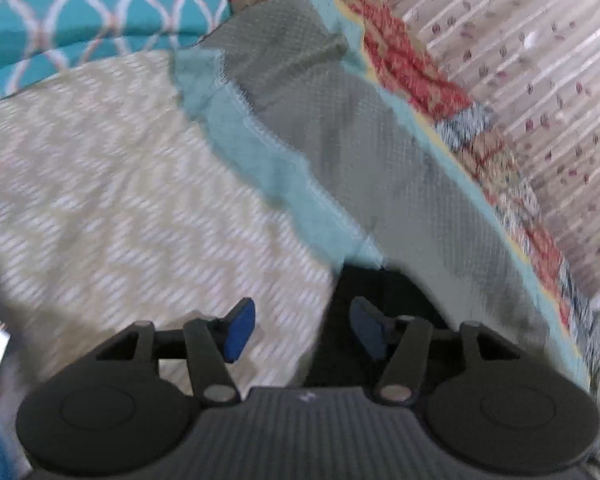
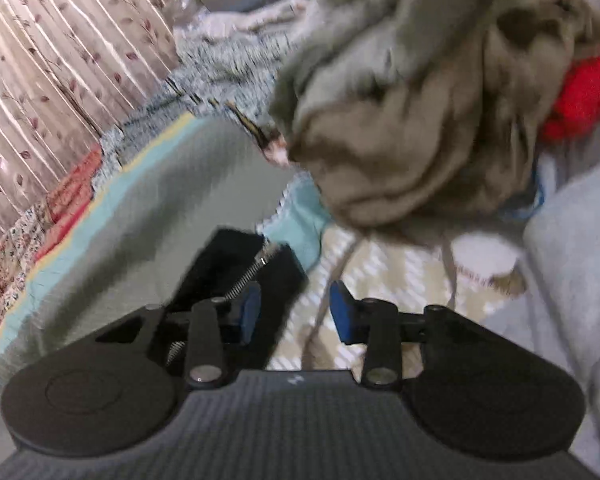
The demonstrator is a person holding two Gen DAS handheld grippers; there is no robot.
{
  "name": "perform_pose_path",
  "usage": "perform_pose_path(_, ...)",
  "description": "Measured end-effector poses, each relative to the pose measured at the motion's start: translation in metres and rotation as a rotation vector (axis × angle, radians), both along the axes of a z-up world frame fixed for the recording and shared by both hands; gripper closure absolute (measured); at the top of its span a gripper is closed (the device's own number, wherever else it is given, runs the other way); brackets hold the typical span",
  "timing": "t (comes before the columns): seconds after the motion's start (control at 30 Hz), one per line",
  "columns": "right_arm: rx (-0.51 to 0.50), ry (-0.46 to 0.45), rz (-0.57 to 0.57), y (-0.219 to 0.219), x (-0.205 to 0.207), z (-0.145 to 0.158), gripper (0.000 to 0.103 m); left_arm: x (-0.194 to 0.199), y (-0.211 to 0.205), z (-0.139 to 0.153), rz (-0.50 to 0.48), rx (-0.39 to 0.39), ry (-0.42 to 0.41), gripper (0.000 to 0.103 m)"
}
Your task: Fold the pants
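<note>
Grey textured pants [image 1: 340, 128] lie flat along the bed's far edge in the left wrist view, running from upper middle to lower right. They show as a smooth grey stretch [image 2: 172, 208] in the right wrist view. My left gripper [image 1: 302, 330] is open and empty, just short of the pants' near end. My right gripper [image 2: 296, 312] is open and empty, over the pale bedcover beside the pants. A black gripper part [image 2: 240, 268] lies between the pants and my right gripper.
A beige chevron bedcover [image 1: 120, 200] and a light blue cloth [image 1: 252, 152] lie under the pants. A teal patterned pillow [image 1: 80, 12] sits at the back left. A heap of taupe clothes [image 2: 440, 100] with a red item [image 2: 584, 96] and a grey garment [image 2: 572, 280] lies to the right. Curtains [image 1: 540, 80] hang behind.
</note>
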State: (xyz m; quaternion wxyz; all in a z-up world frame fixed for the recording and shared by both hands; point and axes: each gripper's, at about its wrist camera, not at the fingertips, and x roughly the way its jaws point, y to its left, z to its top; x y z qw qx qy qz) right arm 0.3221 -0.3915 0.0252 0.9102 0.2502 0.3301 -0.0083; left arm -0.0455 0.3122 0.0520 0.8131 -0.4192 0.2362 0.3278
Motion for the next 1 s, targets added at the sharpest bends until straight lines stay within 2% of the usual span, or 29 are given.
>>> perform_pose_path(0.13, 0.077, 0.026, -0.018, 0.014, 0.014, -0.012, 0.06, -0.042, -0.031, -0.008, -0.04, -0.033, 0.069, 0.041)
perform_pose_path(0.2, 0.062, 0.034, -0.009, 0.025, 0.023, -0.015, 0.06, -0.056, -0.039, -0.014, -0.038, -0.061, 0.09, 0.027)
perform_pose_path(0.23, 0.047, 0.053, -0.006, 0.031, 0.028, -0.018, 0.06, -0.061, -0.043, -0.019, -0.037, -0.085, 0.101, 0.024)
perform_pose_path(0.27, 0.031, 0.088, -0.004, 0.036, 0.031, -0.022, 0.065, -0.064, -0.046, -0.024, -0.037, -0.105, 0.11, 0.023)
perform_pose_path(0.3, -0.006, 0.104, -0.007, 0.042, 0.032, -0.022, 0.077, -0.064, -0.048, -0.029, -0.037, -0.119, 0.12, 0.025)
perform_pose_path(0.33, -0.068, 0.102, -0.011, 0.047, 0.03, -0.017, 0.097, -0.062, -0.05, -0.034, -0.038, -0.135, 0.133, 0.027)
perform_pose_path(0.37, -0.101, 0.089, -0.012, 0.049, 0.026, -0.011, 0.097, -0.062, -0.053, -0.036, -0.044, -0.136, 0.139, 0.028)
perform_pose_path(0.4, -0.115, 0.042, -0.04, 0.048, 0.016, 0.001, 0.097, -0.06, -0.056, -0.035, -0.055, -0.123, 0.136, 0.031)
perform_pose_path(0.43, -0.132, -0.023, -0.081, 0.045, 0.002, 0.015, 0.097, -0.06, -0.06, -0.034, -0.071, -0.113, 0.127, 0.042)
perform_pose_path(0.47, -0.147, -0.088, -0.116, 0.042, -0.012, 0.029, 0.097, -0.058, -0.061, -0.031, -0.095, -0.111, 0.114, 0.048)
perform_pose_path(0.53, -0.208, -0.146, -0.162, 0.039, -0.034, 0.046, 0.097, -0.057, -0.065, -0.03, -0.11, -0.118, 0.096, 0.048)
perform_pose_path(0.57, -0.268, -0.122, -0.173, 0.04, -0.037, 0.046, 0.095, -0.056, -0.066, -0.03, -0.108, -0.119, 0.101, 0.047)
perform_pose_path(0.6, -0.312, -0.077, -0.167, 0.041, -0.036, 0.043, 0.089, -0.056, -0.067, -0.03, -0.11, -0.124, 0.103, 0.045)
perform_pose_path(0.63, -0.336, -0.003, -0.141, 0.04, -0.033, 0.035, 0.075, -0.056, -0.067, -0.03, -0.109, -0.134, 0.099, 0.045)
perform_pose_path(0.67, -0.345, 0.082, -0.119, 0.037, -0.03, 0.029, 0.07, -0.06, -0.067, -0.03, -0.105, -0.149, 0.086, 0.044)
perform_pose_path(0.7, -0.334, 0.109, -0.137, 0.032, -0.035, 0.028, 0.07, -0.062, -0.068, -0.028, -0.105, -0.157, 0.076, 0.04)
perform_pose_path(0.77, -0.25, 0.018, -0.173, 0.023, -0.065, 0.039, 0.07, -0.071, -0.071, -0.026, -0.103, -0.157, 0.065, 0.031)
perform_pose_path(0.8, -0.225, -0.007, -0.161, 0.024, -0.08, 0.046, 0.07, -0.073, -0.071, -0.025, -0.099, -0.156, 0.064, 0.03)
perform_pose_path(0.9, -0.153, -0.054, -0.048, 0.034, -0.131, 0.063, 0.069, -0.08, -0.069, -0.027, -0.1, -0.19, 0.028, 0.028)
perform_pose_path(1.0, -0.071, -0.079, 0.142, 0.049, -0.189, 0.067, 0.065, -0.08, -0.07, -0.033, -0.115, -0.242, -0.019, 0.021)
